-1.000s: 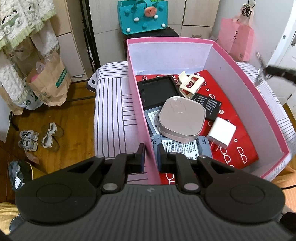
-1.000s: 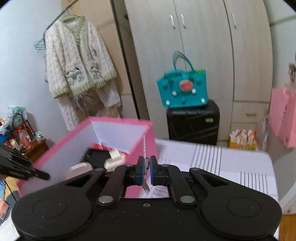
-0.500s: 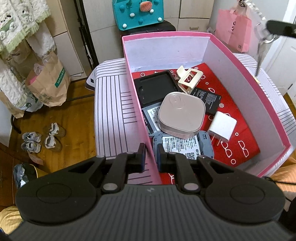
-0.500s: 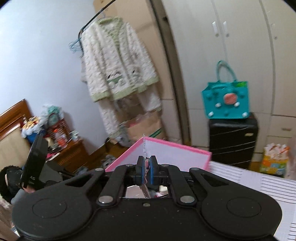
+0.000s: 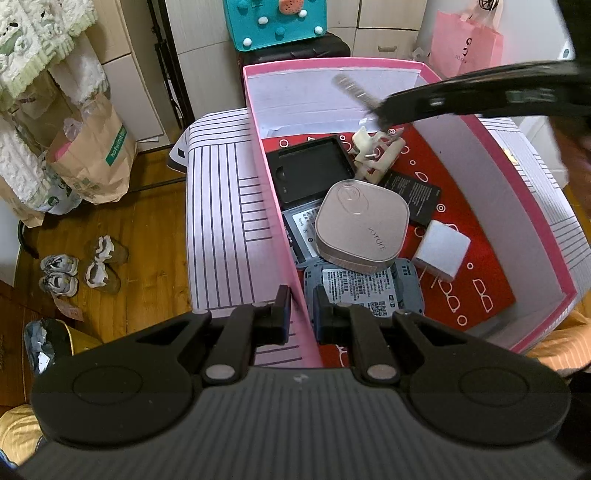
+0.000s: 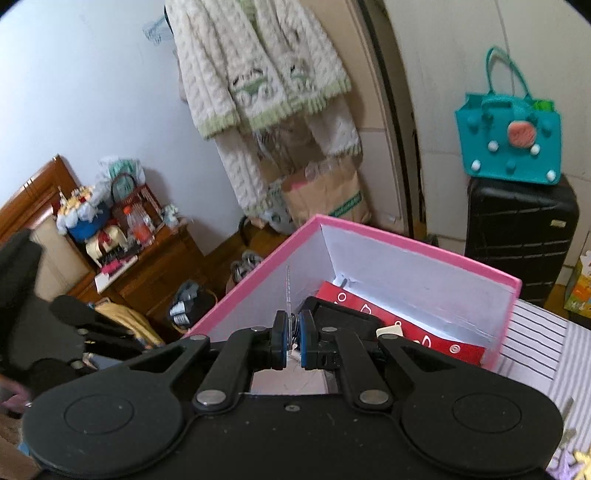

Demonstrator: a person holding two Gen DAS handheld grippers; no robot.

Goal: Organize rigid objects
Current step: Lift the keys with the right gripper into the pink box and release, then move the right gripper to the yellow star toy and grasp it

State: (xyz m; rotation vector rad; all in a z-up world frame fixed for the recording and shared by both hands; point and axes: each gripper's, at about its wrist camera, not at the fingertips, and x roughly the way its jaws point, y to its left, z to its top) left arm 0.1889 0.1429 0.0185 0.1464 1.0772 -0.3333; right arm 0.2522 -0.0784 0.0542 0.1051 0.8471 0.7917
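Note:
A pink box [image 5: 271, 192] with a red lining stands on a striped table. In it lie a pinkish rounded case [image 5: 362, 225], a white charger [image 5: 441, 249], a black tray [image 5: 310, 170], a cream clip [image 5: 376, 153], a black battery [image 5: 413, 194] and a grey-blue device [image 5: 364, 288]. My left gripper [image 5: 299, 299] is shut on the box's near left wall. Reaching in from the right over the far end of the box, my right gripper [image 5: 384, 110] is shut on a thin silver metal strip [image 5: 351, 88]. In the right wrist view that gripper [image 6: 291, 328] shows the strip [image 6: 287, 288] edge-on above the box [image 6: 406, 251].
The striped tablecloth [image 5: 221, 221] shows left of the box. Shoes [image 5: 81, 269] and a paper bag [image 5: 92, 155] sit on the wooden floor. Behind the box are a teal bag [image 5: 277, 22] on a black suitcase [image 6: 517, 229] and a pink bag [image 5: 465, 44].
My right gripper has swung from the right side of the table in over the far end of the box, still holding the metal strip. The left gripper stays on the box wall.

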